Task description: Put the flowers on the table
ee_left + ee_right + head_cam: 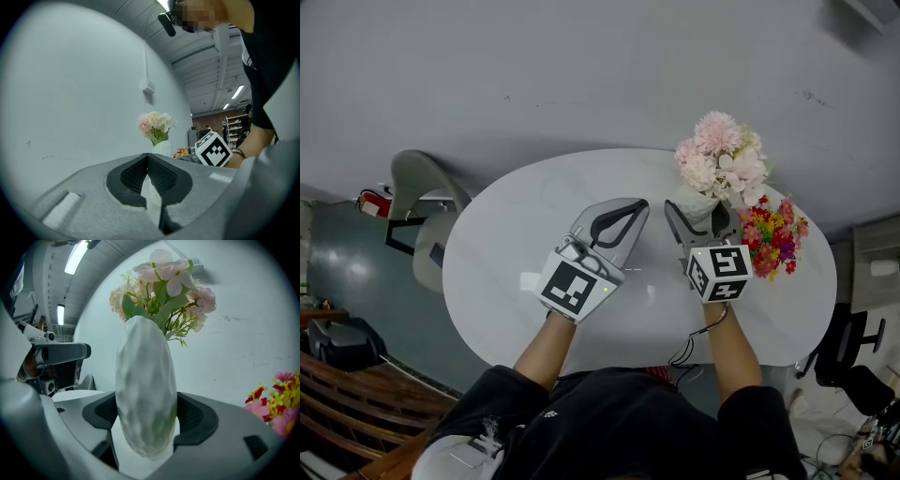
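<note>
Over the white table (502, 253), the vase (145, 394) is upright, flowers (164, 284) up.

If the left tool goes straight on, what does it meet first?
Probably the white vase, just right of centre beyond the left tool's shut tips, held in the right tool; possibly only a graze.

A glossy white oval desk (502, 248) stands against a plain grey wall. Over its middle the left gripper (633, 211) hovers, jaw tips meeting with nothing between them. Just beside it the right gripper (701, 216) has its jaws on either side of a white ceramic vase (694, 199) holding pale pink and cream flowers (722, 155). A bunch of small red and yellow flowers (772, 236) sits near the vase. A grey moulded chair (417, 183) stands off the desk's left end
</note>
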The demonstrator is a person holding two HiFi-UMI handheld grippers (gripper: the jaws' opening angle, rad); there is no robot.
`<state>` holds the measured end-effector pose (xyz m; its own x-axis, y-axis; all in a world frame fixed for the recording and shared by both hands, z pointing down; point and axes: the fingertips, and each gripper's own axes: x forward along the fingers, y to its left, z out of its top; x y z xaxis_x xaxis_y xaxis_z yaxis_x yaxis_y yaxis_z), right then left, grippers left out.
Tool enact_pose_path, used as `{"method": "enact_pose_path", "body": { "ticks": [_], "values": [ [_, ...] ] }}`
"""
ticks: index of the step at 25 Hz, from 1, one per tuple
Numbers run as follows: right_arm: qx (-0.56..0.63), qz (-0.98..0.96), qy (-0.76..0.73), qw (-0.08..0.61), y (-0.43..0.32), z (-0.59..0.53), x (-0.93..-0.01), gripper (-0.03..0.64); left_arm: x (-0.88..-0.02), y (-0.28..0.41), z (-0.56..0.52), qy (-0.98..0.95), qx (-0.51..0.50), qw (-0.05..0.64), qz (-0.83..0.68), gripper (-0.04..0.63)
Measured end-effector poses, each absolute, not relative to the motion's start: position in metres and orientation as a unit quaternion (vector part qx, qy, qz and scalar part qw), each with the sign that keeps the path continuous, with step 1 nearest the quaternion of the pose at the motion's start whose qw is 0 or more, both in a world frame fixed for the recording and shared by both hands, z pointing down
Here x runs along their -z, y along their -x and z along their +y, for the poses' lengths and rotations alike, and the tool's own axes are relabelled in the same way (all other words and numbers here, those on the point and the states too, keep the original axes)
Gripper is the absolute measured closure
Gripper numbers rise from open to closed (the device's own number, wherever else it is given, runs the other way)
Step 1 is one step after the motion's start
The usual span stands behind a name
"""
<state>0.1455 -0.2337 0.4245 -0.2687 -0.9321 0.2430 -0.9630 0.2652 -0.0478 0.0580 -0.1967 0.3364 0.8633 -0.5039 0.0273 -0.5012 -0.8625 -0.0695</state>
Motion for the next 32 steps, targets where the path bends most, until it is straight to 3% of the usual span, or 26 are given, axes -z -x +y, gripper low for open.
{"method": "enact_pose_path", "body": {
  "ticks": [32],
  "values": [
    [-0.102, -0.785, -0.602, 0.099, -0.150, -0.268, -0.451, 0.245, -0.354, -0.049, -0.223, 0.963, 0.038, 0.009, 0.267, 0.597]
  ]
}}
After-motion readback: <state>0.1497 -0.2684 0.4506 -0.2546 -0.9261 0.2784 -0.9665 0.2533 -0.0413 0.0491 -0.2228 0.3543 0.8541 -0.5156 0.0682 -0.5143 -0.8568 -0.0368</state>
